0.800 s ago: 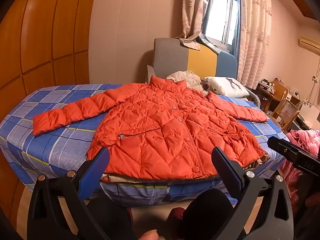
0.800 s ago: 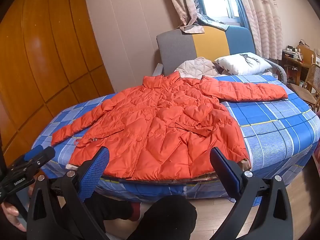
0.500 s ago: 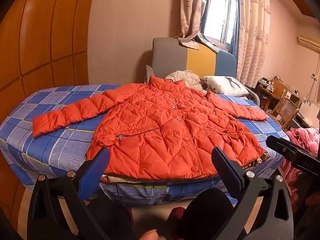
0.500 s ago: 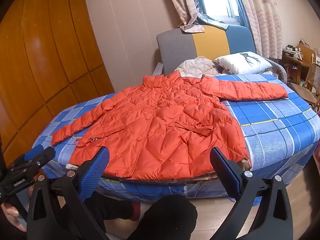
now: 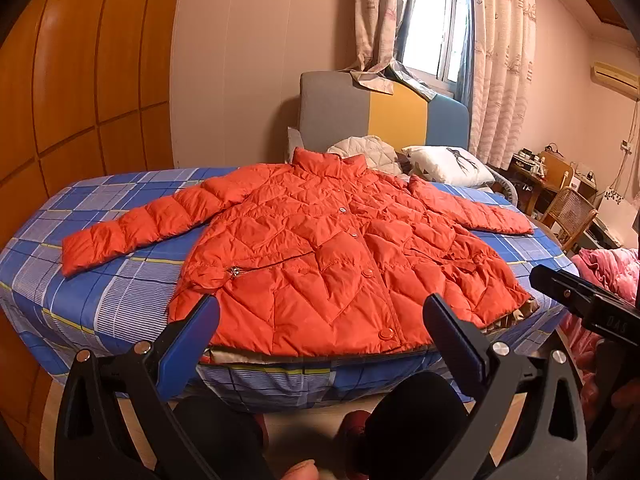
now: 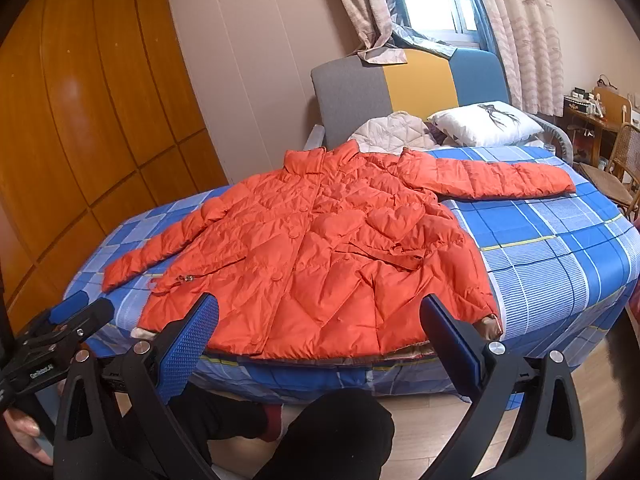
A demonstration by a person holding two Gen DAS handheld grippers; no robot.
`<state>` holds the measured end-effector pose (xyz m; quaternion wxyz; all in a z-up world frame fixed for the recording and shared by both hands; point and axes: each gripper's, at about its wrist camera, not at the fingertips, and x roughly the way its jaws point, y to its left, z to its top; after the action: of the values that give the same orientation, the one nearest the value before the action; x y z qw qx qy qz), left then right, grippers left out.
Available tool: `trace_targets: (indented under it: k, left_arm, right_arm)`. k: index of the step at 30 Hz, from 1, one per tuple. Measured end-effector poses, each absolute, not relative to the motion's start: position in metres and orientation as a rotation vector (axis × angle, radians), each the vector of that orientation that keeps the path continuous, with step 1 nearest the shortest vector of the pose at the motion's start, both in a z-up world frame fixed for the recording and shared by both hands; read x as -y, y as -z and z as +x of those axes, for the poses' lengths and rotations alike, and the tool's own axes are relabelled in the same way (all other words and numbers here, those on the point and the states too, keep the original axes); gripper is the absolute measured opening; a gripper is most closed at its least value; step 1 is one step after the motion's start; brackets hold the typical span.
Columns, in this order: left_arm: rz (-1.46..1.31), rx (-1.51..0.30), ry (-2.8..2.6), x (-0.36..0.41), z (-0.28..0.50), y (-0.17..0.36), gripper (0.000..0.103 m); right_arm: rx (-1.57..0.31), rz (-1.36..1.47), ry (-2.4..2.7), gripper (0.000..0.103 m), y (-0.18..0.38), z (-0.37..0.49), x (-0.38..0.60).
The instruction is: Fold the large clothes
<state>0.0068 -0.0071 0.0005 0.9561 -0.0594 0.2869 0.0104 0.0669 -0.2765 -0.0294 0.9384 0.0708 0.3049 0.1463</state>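
Jacket (image 5: 320,256) unmoved since earlier, flat on bed (image 5: 100,288), collar away, hem nearest, sleeves spread sideways. Both grippers (image 5: 320,344) (image 6: 318,342) gape empty.

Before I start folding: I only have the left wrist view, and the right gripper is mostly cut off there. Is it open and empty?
Observer: Yes. The right gripper is wide open, with nothing between its fingers, and it is not touching the orange jacket.
Operator: Is there room on the bed past the window-side sleeve?
Observer: Yes. Bare plaid bedspread shows below that sleeve and beyond its cuff.
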Motion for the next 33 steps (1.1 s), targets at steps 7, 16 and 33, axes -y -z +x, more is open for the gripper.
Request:
trace_targets:
  k: [7, 16, 33]
  left_arm:
    - [-0.119, -0.589, -0.015, 0.006, 0.007, 0.002, 0.101]
    - [-0.110, -0.586, -0.015, 0.008, 0.005, 0.005, 0.101]
    - [-0.108, -0.604, -0.004, 0.010, 0.007, 0.008, 0.101]
  right_arm:
    - [-0.625, 0.146, -0.296, 0.100, 0.030, 0.065, 0.276]
    - [-0.631, 0.147, -0.294, 0.100, 0.032, 0.066, 0.276]
    - [-0.646, 0.148, -0.285, 0.100, 0.040, 0.068, 0.277]
